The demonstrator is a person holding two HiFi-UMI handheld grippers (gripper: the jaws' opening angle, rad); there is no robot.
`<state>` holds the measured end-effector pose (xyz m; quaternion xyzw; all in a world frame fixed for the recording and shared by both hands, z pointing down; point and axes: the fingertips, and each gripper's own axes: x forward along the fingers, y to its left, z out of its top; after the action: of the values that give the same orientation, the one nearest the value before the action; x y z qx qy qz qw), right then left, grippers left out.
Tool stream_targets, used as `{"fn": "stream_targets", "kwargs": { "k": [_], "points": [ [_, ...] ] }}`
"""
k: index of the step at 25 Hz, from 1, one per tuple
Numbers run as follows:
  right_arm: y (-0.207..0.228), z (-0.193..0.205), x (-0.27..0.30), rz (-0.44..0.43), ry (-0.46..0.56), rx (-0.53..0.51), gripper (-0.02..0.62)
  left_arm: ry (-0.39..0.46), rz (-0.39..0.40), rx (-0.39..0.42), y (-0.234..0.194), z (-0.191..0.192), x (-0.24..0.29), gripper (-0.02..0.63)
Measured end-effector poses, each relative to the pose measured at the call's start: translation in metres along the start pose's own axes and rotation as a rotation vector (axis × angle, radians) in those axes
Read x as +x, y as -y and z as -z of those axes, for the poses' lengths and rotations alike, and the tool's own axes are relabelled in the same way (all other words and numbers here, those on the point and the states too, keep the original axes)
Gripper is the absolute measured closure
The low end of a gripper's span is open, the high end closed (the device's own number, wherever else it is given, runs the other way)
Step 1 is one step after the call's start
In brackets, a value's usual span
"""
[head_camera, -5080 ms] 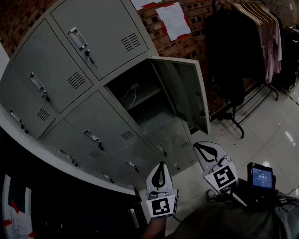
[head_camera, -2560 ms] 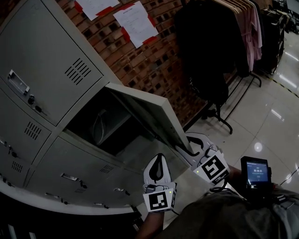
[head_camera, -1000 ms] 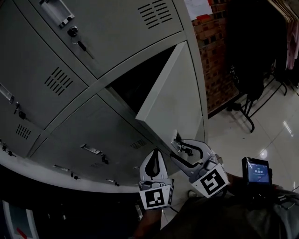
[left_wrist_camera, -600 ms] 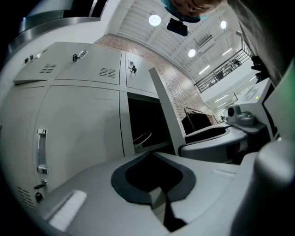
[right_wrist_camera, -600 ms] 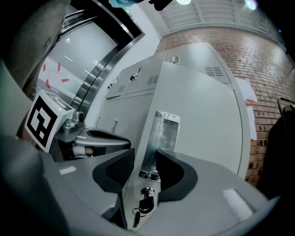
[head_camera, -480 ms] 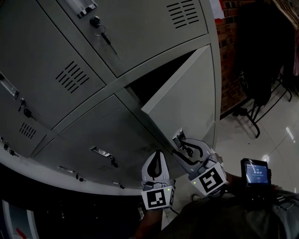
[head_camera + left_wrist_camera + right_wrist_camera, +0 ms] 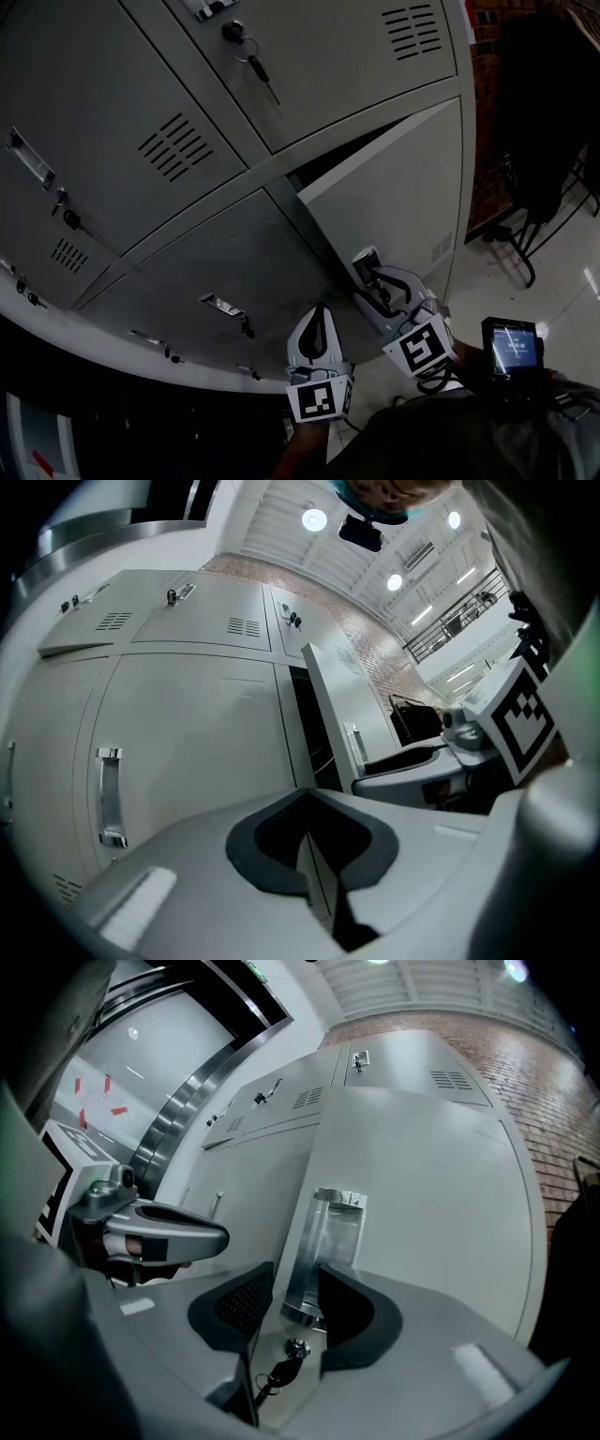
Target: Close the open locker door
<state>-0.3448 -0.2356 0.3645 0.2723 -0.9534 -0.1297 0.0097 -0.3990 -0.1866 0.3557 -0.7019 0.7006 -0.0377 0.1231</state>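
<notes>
Jaws of our right gripper [image 7: 379, 289], which have just been closing, pinch the chromed metal pull handle [image 7: 328, 1241] of the grey steel locker door [image 7: 398, 211], which stands slightly ajar from the grey metal locker bank [image 7: 187, 103]. Our left gripper [image 7: 317, 330] hovers just beside, jaws pressed together on nothing.

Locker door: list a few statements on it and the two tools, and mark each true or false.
The door is fully shut. False: it stands ajar, with a dark gap along its edge.
The right tool has the handle between its jaws. True; they have just closed on it.
The left tool holds the handle. False: it is shut on nothing.
A key hangs from the door's lock. True.
</notes>
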Motion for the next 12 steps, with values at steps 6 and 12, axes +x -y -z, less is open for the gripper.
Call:
{"fn": "stream_targets", "kwargs": {
  "k": [6,12],
  "points": [
    [0.006,0.007,0.020,0.024,-0.030,-0.019,0.448,0.006,-0.015,-0.001,-0.015,0.001,0.002,0.604],
    [0.023,0.003,0.034,0.093,-0.008,0.010,0.499,0.007,-0.029,0.003,-0.029,0.003,0.002,0.604]
  ]
}}
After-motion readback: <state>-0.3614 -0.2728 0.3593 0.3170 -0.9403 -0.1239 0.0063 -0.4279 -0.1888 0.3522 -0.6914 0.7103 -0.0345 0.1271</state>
